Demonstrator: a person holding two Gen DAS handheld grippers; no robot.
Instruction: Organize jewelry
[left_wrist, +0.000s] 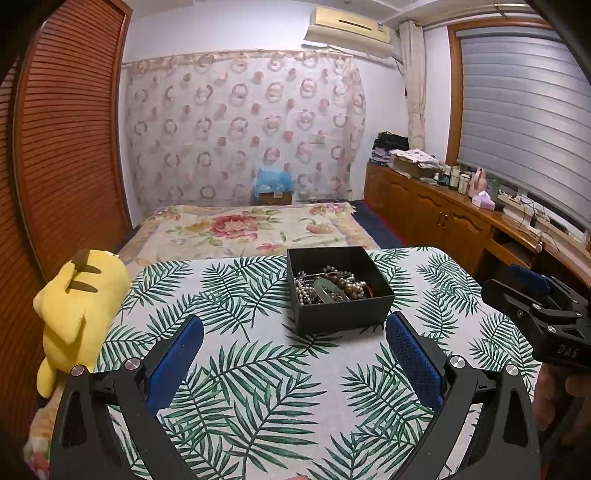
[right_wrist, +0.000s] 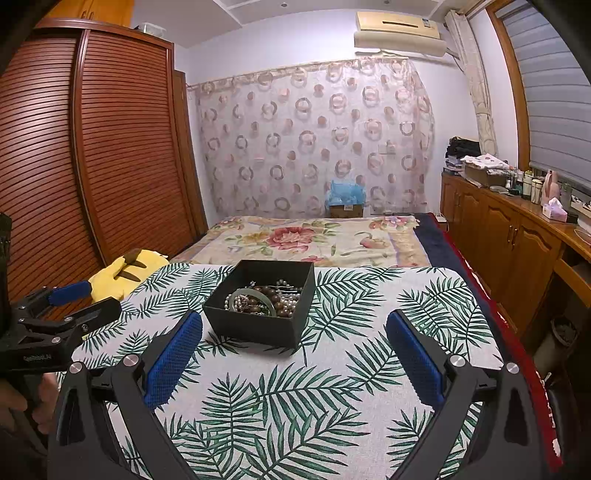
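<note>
Left of the box (left_wrist: 340, 291), the left gripper (left_wrist: 293, 360) hovers with fingers wide, empty. The box's jewelry (left_wrist: 330, 288), beads and a green bangle, looks light, slippery and tangle-prone; the stiff bangle seems easiest to pinch. Right of the box, the right gripper (right_wrist: 293, 360) is likewise spread, empty.

left wrist: low over counter (left_wrist: 258, 387), faces bed (left_wrist: 251, 225), box (left_wrist: 340, 286) right of centre | right wrist: same, box left | shared: counter, box, bed
</note>
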